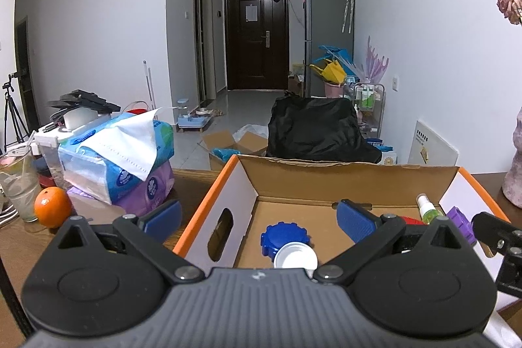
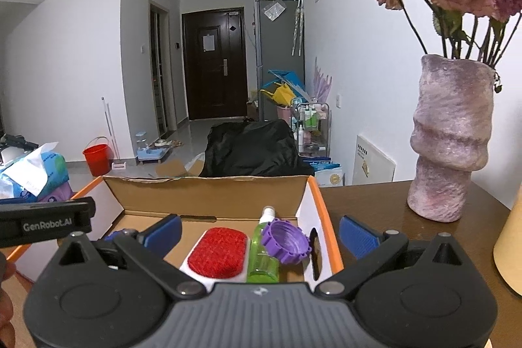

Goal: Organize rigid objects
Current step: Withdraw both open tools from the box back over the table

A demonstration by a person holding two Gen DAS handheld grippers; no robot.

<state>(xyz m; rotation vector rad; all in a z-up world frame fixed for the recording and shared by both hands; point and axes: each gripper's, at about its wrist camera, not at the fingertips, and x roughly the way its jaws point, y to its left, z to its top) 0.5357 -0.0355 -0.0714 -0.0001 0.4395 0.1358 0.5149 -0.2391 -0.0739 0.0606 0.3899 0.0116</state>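
Both grippers, left (image 1: 259,214) and right (image 2: 261,230), stood released and empty above the orange-edged cardboard box (image 2: 208,188). Inside it, the green spray bottle (image 2: 262,253) lay beneath the right gripper, long axis pointing toward the box's far wall, touching the purple ridged cap (image 2: 287,238).

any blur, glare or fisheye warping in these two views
Left wrist view: strong barrel bend, the walls curve at the edges and dark vignette fills the corners; the cardboard box is sharp, and the left hand-held gripper looms large. Right wrist view: same warping, the vase leans and swells near the edge; lighting is flat, soft indoor light, with no harsh glare in either view.
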